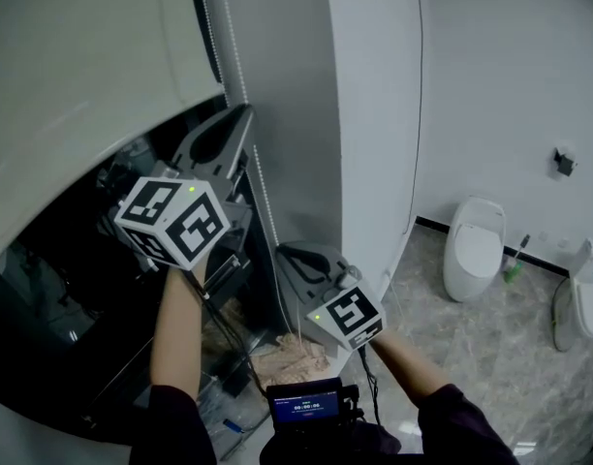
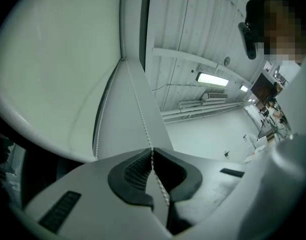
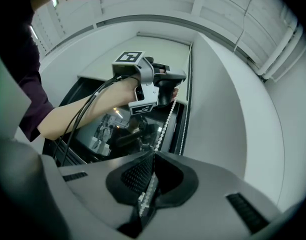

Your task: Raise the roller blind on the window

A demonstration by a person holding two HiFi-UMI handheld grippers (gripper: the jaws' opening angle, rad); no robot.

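A: Head view?
B: The window (image 1: 45, 298) is partly covered by the roller blind (image 1: 83, 56); its bead chain (image 1: 261, 177) is held by the left gripper (image 1: 244, 114) above the right gripper (image 1: 289, 252).
A: Left gripper view?
B: Its jaws are clamped on the bead chain.
A: Right gripper view?
B: The bead chain is pinched likewise.

no words or numbers can be read anywhere. the small screen (image 1: 304, 404) at the bottom edge of the head view shows pale lines of characters on a blue ground, too small to make out. the left marker cube (image 1: 175, 223) on the left gripper (image 1: 234, 124) and the right marker cube (image 1: 347, 315) on the right gripper (image 1: 301, 257) bear only black-and-white square patterns, no letters. the right gripper view shows the same kind of pattern on two faces of the left marker cube
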